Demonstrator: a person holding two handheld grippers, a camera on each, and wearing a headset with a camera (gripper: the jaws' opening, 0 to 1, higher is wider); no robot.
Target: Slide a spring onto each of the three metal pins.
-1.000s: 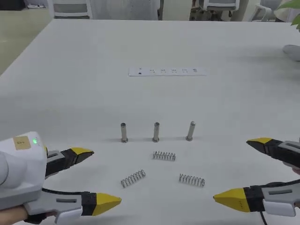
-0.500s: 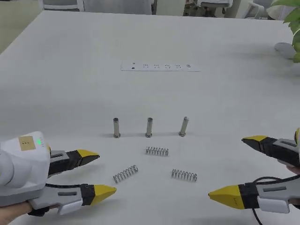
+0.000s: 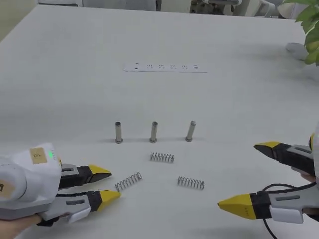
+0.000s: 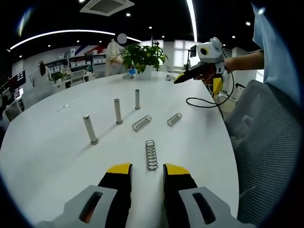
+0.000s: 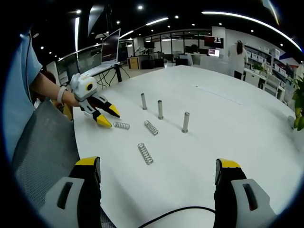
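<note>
On the tabletop (image 3: 60, 89), three springs (image 3: 162, 157) lie loose before three upright pins (image 3: 154, 132) (all bare). Left hand-held gripper (image 3: 106, 184), jaws slightly parted, faces the leftmost spring (image 3: 128, 181); right hand-held gripper (image 3: 242, 174) gapes wide.

Your head view is bright and evenly lit from overhead. The white table (image 3: 75, 74) reads as a uniform pale surface. Shadows are soft and short: check the faint ones at the feet of the pins (image 3: 153, 132) and beside the springs (image 3: 162, 157). Focus is sharp across the frame. In both gripper views, the ceiling strip lights (image 4: 192, 19) appear as bright curved lines, the ceiling is dark, and straight edges bow strongly outward.
</note>
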